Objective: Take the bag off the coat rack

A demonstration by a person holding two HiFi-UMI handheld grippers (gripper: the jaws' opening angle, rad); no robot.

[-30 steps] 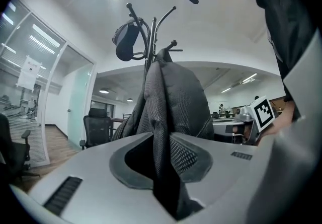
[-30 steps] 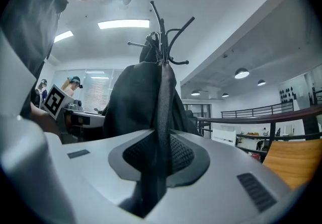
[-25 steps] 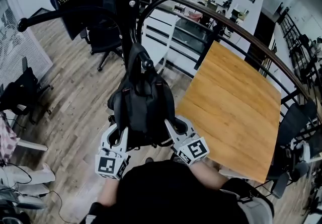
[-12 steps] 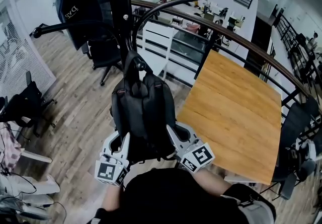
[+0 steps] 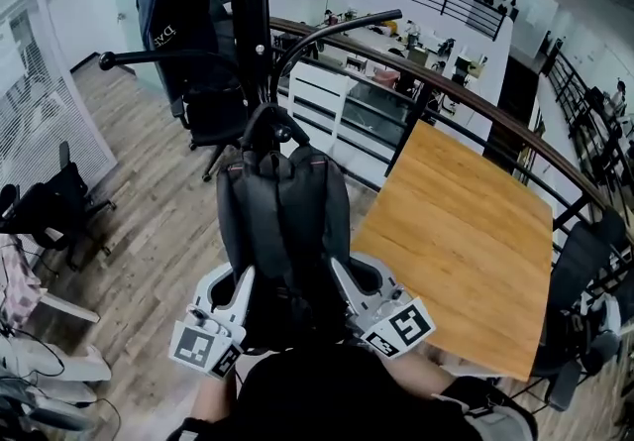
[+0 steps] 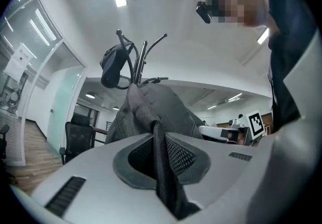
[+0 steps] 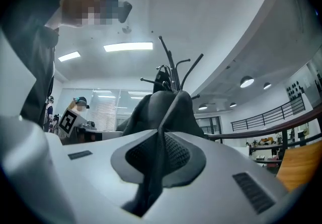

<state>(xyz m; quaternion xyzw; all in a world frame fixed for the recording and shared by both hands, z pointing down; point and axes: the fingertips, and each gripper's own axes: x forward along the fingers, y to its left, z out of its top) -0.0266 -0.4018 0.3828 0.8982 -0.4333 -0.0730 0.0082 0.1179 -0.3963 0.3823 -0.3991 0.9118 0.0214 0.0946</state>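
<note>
A black backpack (image 5: 282, 231) hangs against the black coat rack pole (image 5: 253, 23), its top loop (image 5: 265, 120) over a low hook. My left gripper (image 5: 243, 282) is at the bag's lower left side and my right gripper (image 5: 339, 278) at its lower right. In the left gripper view the jaws (image 6: 156, 135) are closing with a fold of the bag's mesh fabric (image 6: 151, 107) pinched between them. The right gripper view shows the same: my jaws (image 7: 161, 135) are closing on a fold of the bag (image 7: 163, 104).
A dark jacket (image 5: 173, 13) hangs higher on the rack, and a rack arm (image 5: 158, 57) sticks out to the left. A wooden table (image 5: 466, 231) stands to the right, beside a curved railing (image 5: 475, 82). Office chairs (image 5: 213, 117) stand on the wood floor.
Both grippers have closed in on the bag's lower sides and pinched its fabric. The bag now hangs longer and flatter against the pole, and the view has tipped upward.
</note>
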